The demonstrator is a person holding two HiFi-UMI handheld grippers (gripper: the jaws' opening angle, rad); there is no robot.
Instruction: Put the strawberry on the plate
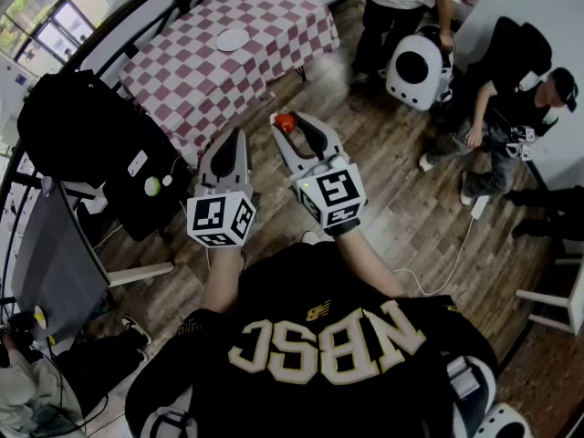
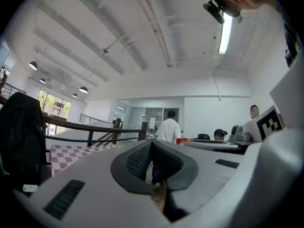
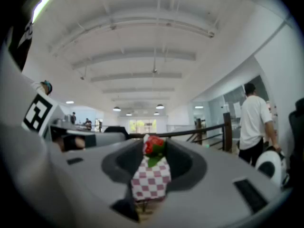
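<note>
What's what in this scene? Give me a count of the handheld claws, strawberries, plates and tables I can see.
grippers: 2, the left gripper and the right gripper
strawberry: 1, between the right gripper's jaws
plate: 1, white, on the table
checked table: 1
total: 5

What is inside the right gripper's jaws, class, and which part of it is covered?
A red strawberry with green leaves, pinched at the right gripper's jaw tips. The pads cover its sides. Below it, the checked tablecloth shows through the gap.
</note>
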